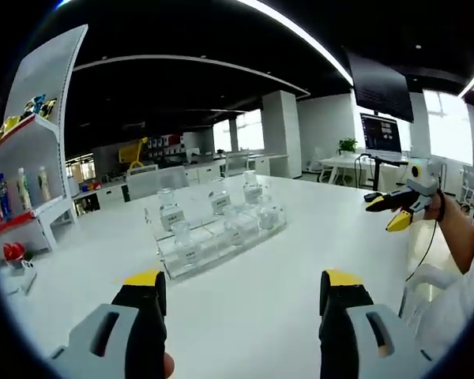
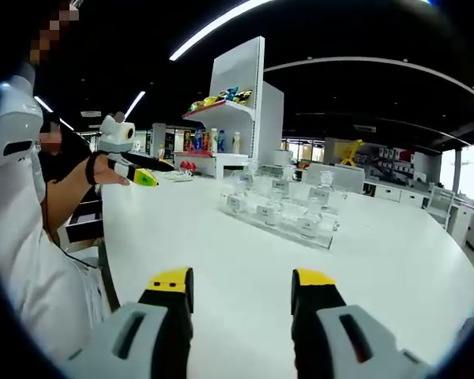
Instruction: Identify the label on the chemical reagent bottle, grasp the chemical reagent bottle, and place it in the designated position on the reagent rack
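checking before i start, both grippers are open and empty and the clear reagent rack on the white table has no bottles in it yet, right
Not quite: the rack already holds bottles. In the left gripper view the clear reagent rack on the white table carries several labelled reagent bottles. The rest stands: the left gripper and the right gripper are both open and empty.

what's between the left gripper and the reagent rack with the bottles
Only bare white table. In the left gripper view, the left gripper stands open and empty, and nothing lies on the tabletop between its jaws and the clear reagent rack holding the bottles.
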`<action>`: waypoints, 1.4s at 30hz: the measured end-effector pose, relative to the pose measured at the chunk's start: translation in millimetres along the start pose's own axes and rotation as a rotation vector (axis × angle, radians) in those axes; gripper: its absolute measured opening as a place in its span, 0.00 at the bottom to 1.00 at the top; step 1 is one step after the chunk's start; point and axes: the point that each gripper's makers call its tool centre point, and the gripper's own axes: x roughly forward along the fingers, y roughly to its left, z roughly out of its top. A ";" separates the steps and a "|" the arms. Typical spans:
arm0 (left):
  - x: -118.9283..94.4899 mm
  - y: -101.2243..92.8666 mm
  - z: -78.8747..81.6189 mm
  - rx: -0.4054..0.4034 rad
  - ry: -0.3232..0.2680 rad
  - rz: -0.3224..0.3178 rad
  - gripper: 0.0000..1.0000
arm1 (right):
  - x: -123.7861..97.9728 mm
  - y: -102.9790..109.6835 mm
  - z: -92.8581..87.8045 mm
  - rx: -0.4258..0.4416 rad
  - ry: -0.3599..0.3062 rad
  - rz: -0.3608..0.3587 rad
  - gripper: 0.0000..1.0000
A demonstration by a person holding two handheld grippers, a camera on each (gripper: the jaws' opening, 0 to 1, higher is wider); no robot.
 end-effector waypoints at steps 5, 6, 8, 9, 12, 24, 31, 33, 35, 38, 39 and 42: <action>-4.7 -7.2 -4.1 0.036 0.039 -0.014 0.80 | 1.4 1.4 0.5 -0.006 0.011 0.002 0.49; -5.1 -7.8 -5.8 0.034 0.047 -0.018 0.80 | 1.5 2.2 1.3 -0.006 0.011 0.005 0.49; -6.5 -11.7 -8.2 0.013 0.059 -0.034 0.80 | 1.5 2.6 2.2 -0.009 0.012 0.004 0.49; -8.2 -14.2 -8.1 0.011 0.059 -0.039 0.80 | 1.3 2.3 2.6 -0.012 0.013 0.002 0.49; -10.2 -20.3 -9.3 0.032 0.072 -0.045 0.80 | -0.7 5.8 11.5 0.026 -0.014 0.021 0.48; -19.0 -30.7 -5.1 0.031 0.068 -0.074 0.79 | 2.2 14.2 16.6 -0.036 -0.017 0.056 0.49; -21.4 -32.4 -4.6 0.033 0.061 -0.081 0.79 | 2.3 13.8 20.3 -0.031 -0.042 0.057 0.48; -20.8 -34.6 -6.0 0.028 0.065 -0.090 0.79 | 2.6 13.8 18.8 -0.026 -0.046 0.055 0.49; -20.6 -36.9 -7.7 0.033 0.070 -0.094 0.79 | 2.7 12.7 16.9 -0.020 -0.046 0.050 0.49; -20.5 -38.7 -8.9 0.038 0.075 -0.098 0.79 | 2.2 11.7 15.1 -0.016 -0.044 0.046 0.49; -20.7 -38.2 -9.6 0.042 0.080 -0.096 0.79 | 1.9 11.1 15.3 -0.015 -0.045 0.044 0.49; -21.3 -37.2 -9.6 0.047 0.082 -0.090 0.79 | 1.0 9.0 15.8 -0.011 -0.048 0.036 0.49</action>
